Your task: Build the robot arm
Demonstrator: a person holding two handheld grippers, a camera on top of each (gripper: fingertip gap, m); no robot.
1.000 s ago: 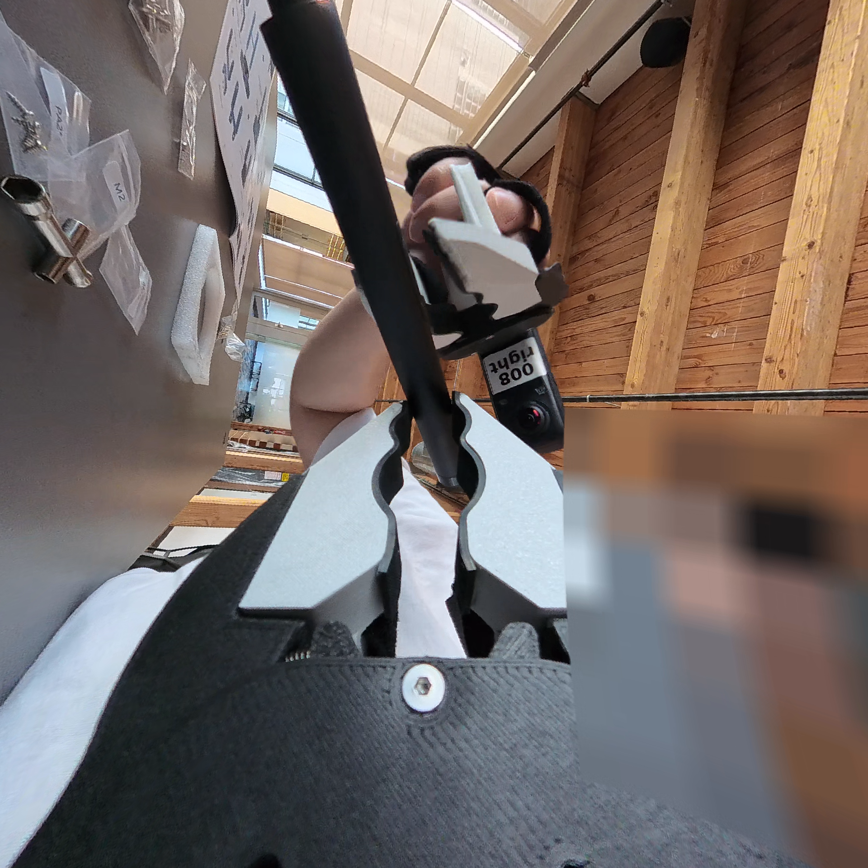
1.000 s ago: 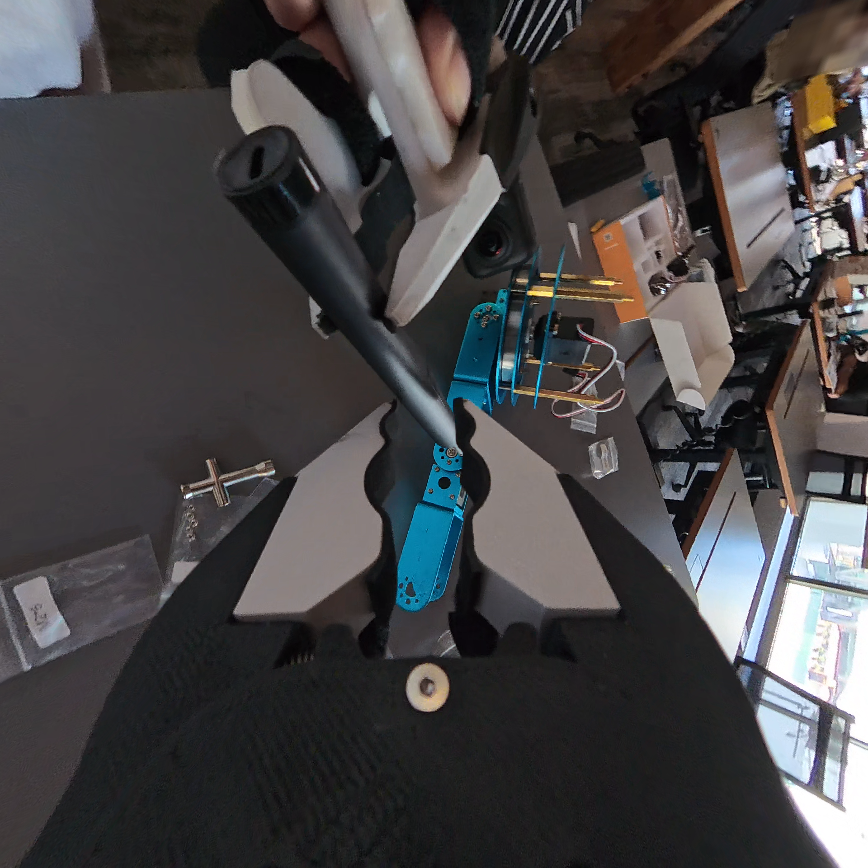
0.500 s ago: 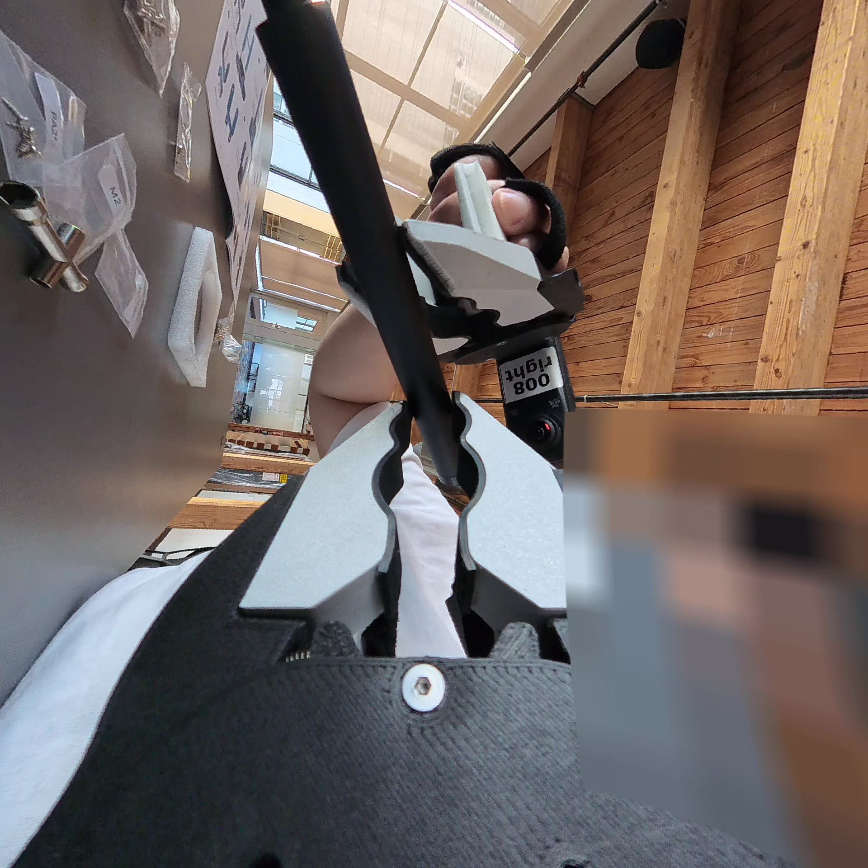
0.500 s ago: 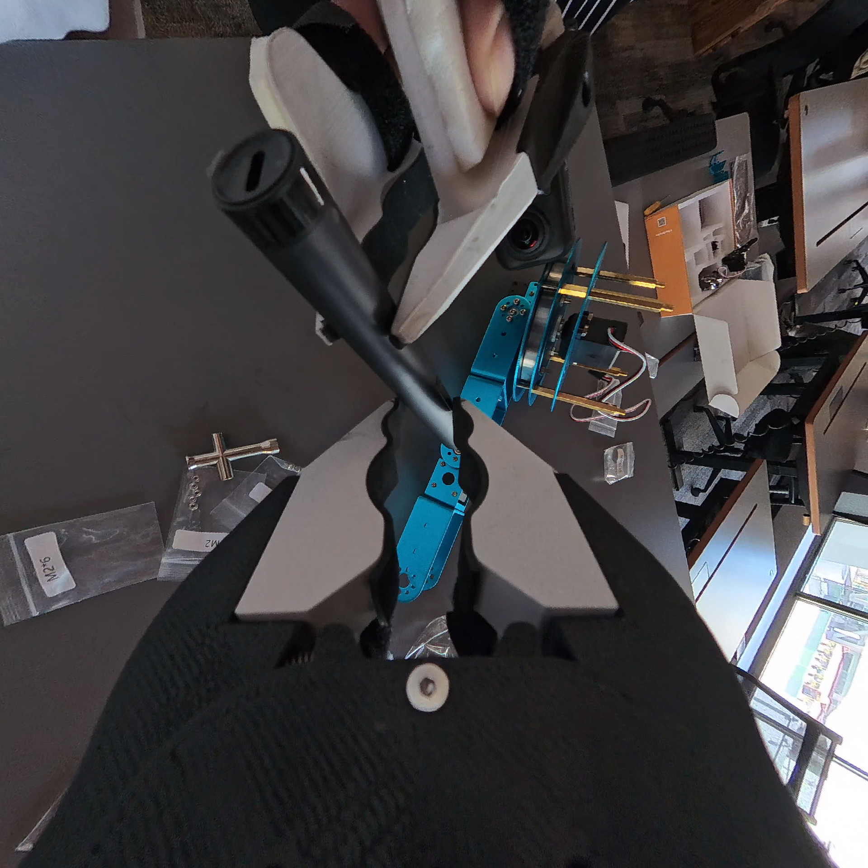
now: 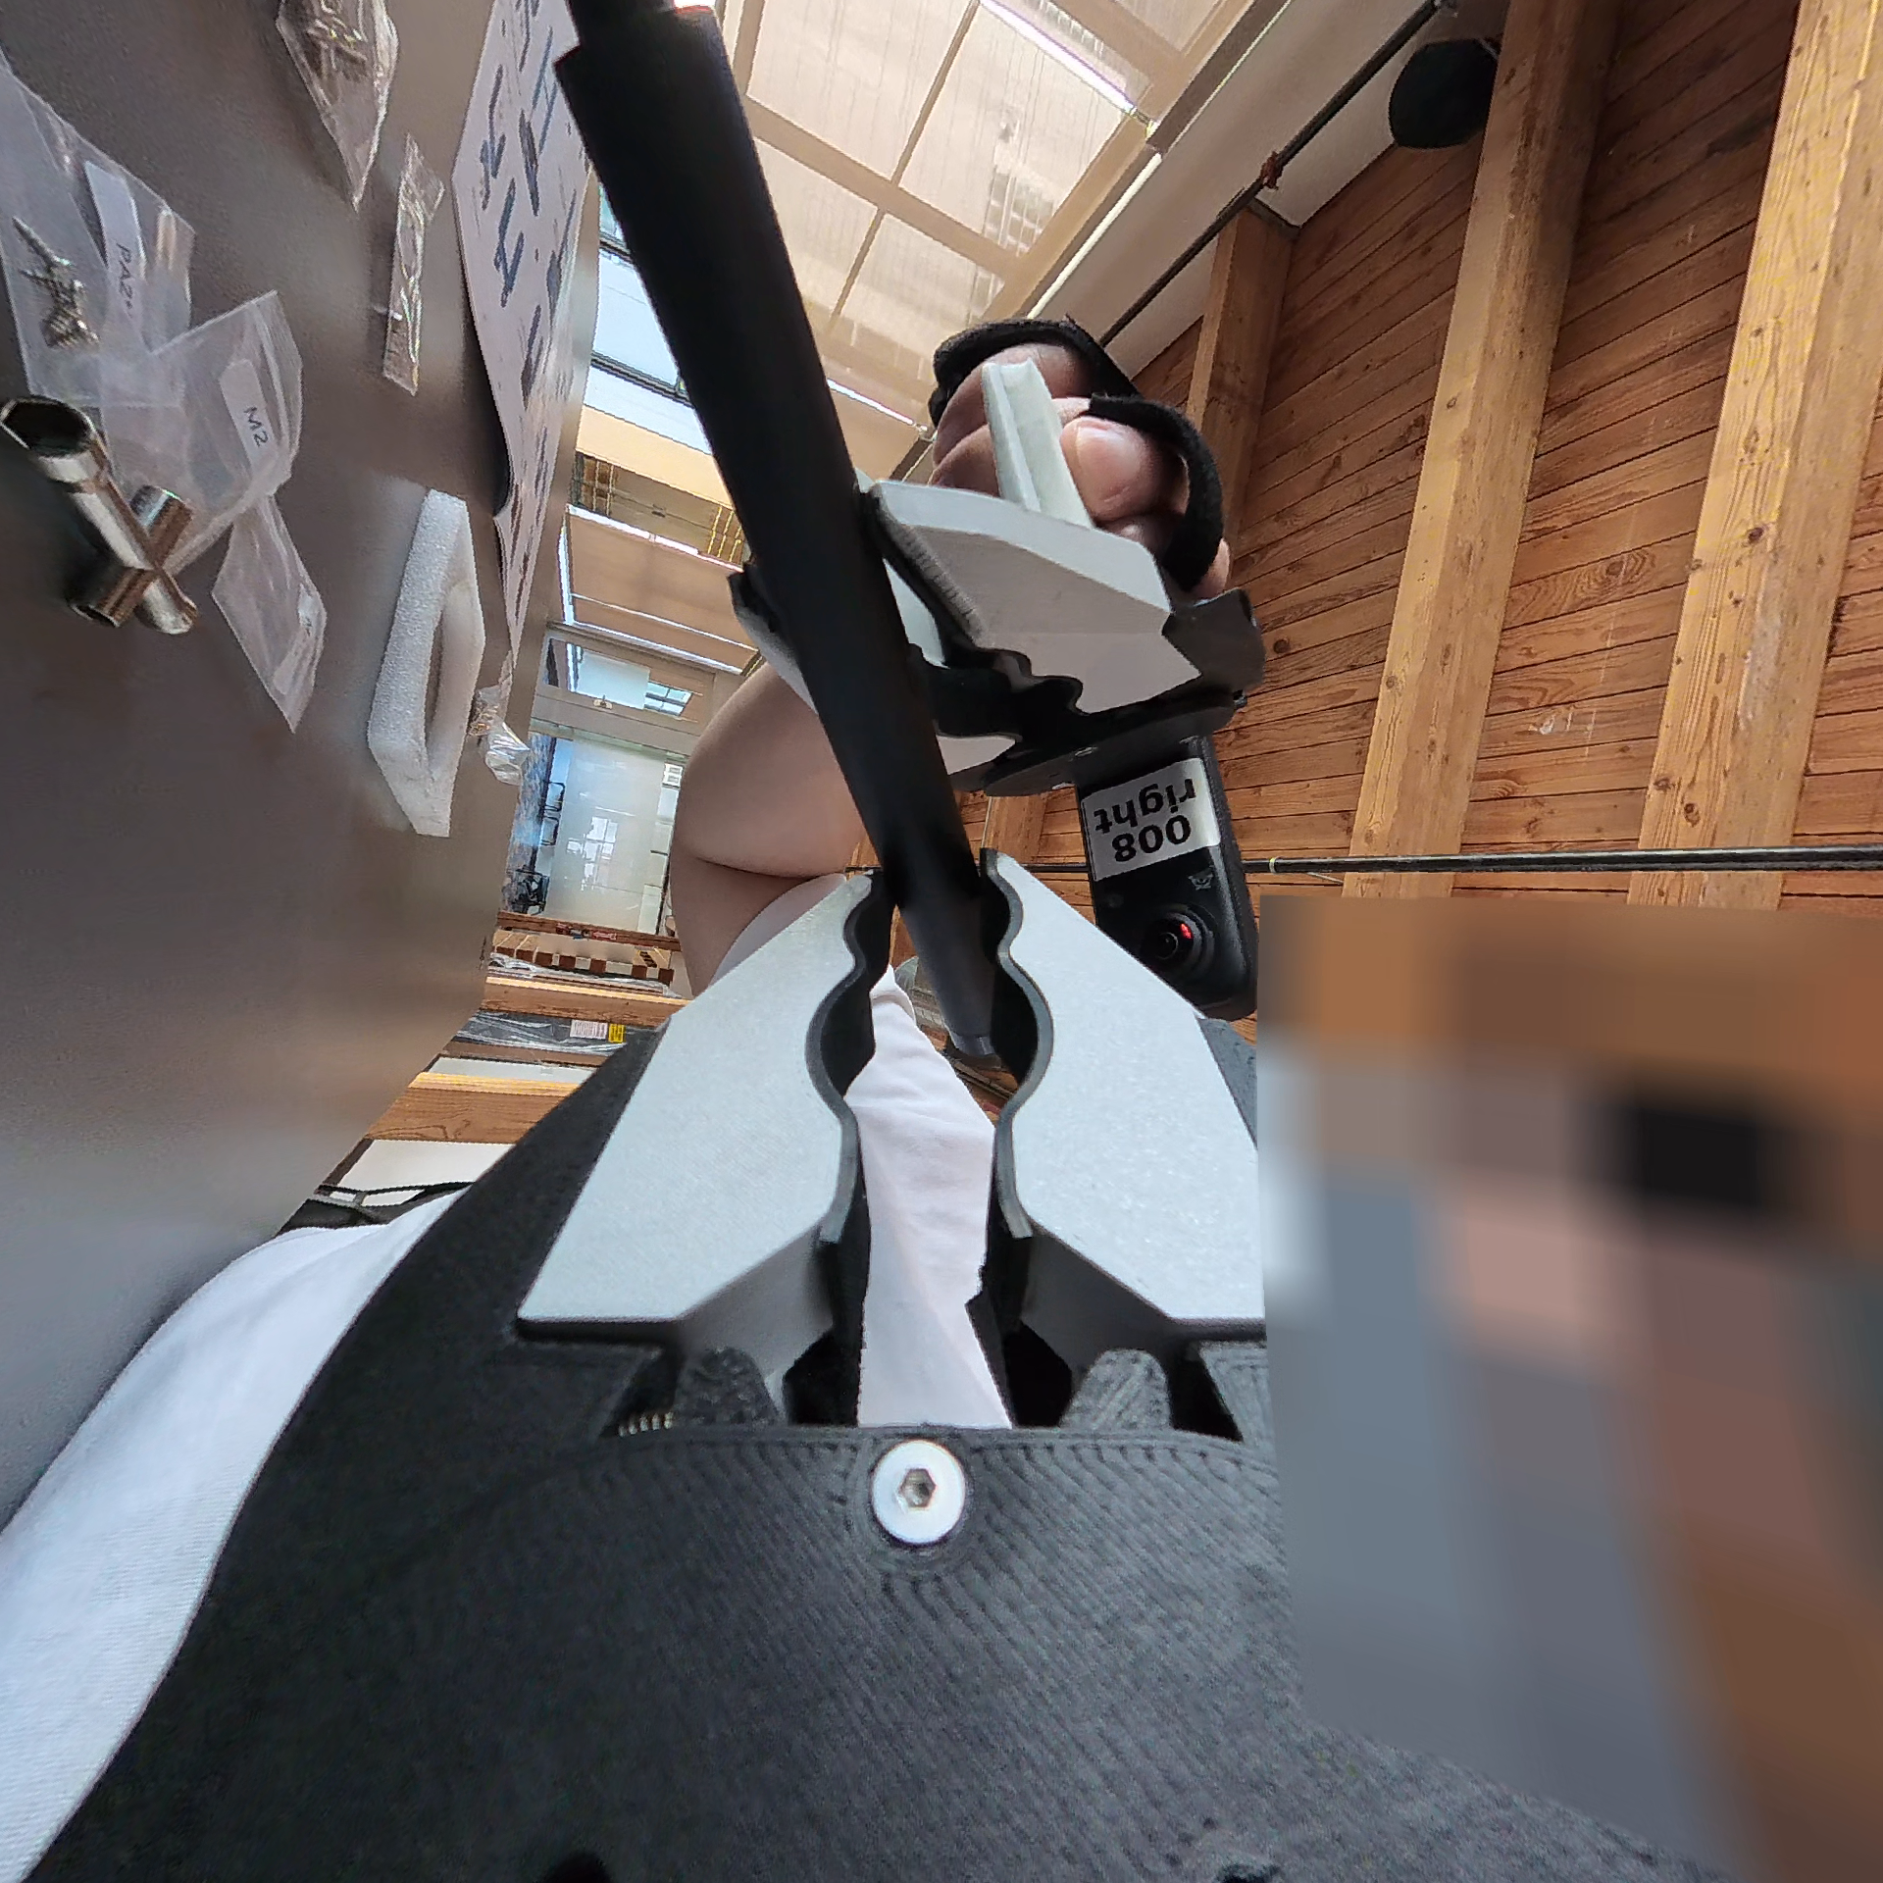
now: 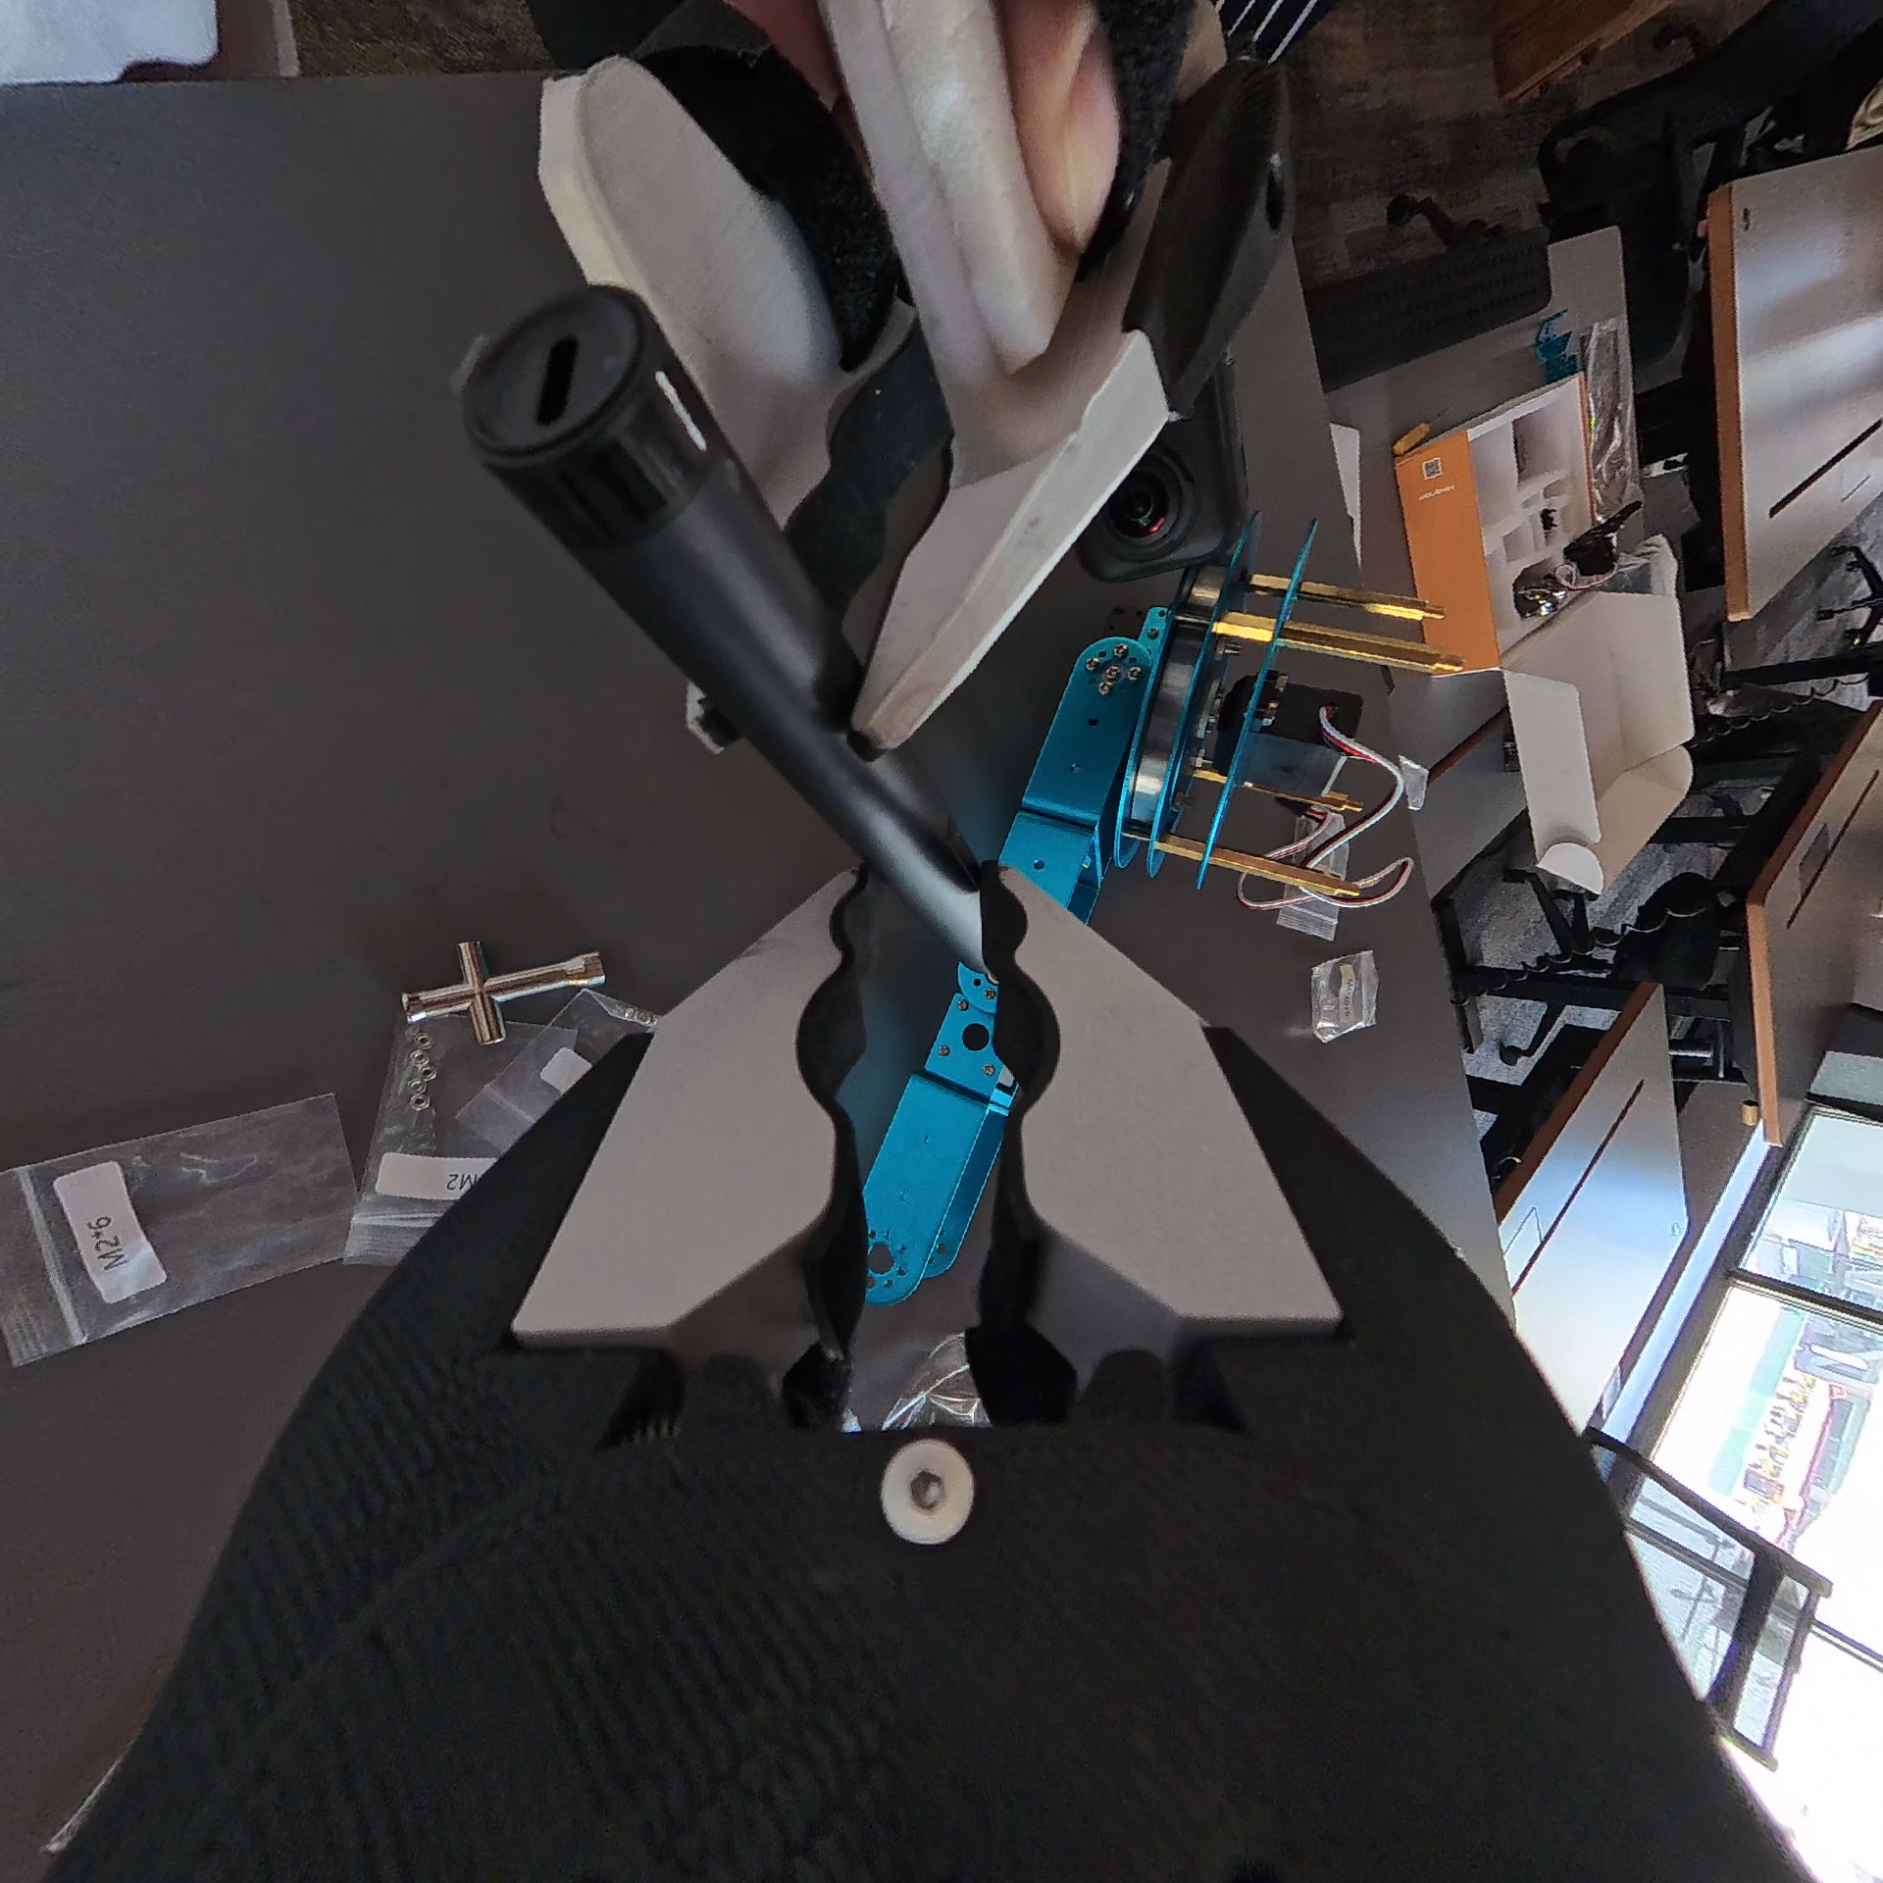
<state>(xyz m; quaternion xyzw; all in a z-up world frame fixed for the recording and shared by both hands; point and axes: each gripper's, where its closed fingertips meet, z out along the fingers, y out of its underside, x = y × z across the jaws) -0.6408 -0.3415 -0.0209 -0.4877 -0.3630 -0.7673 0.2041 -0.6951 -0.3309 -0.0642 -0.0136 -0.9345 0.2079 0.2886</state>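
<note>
A black pen-shaped screwdriver (image 6: 693, 571) is held by both grippers over a dark grey table (image 6: 255, 611). My right gripper (image 6: 932, 886) is shut on its thin lower end, whose tip rests by a screw on a blue metal bracket (image 6: 937, 1151). My left gripper (image 6: 795, 713) is clamped on the shaft higher up. In the left wrist view the screwdriver (image 5: 754, 428) runs between my left gripper's (image 5: 932, 897) fingertips, and the right gripper (image 5: 846, 601) clamps it farther along. The bracket joins a blue plate assembly (image 6: 1172, 734) with brass standoffs and a wired servo.
A silver cross wrench (image 6: 489, 993) and small plastic bags of screws (image 6: 173, 1213) lie left of the bracket. A small bag (image 6: 1345, 993) and an orange-and-white box (image 6: 1467, 530) lie to the right. A white foam block (image 5: 428, 652) and a printed sheet (image 5: 520, 204) lie on the table. Some 7 centimetres of space lies between my two pairs of fingers. From the right gripper's tips to the silver cross wrench (image 6: 489, 993) is close to 11 centimetres.
The left gripper and the screwdriver's thick end have drawn slightly nearer the right camera, and the table has shifted a little in view. Both grips are unchanged.
</note>
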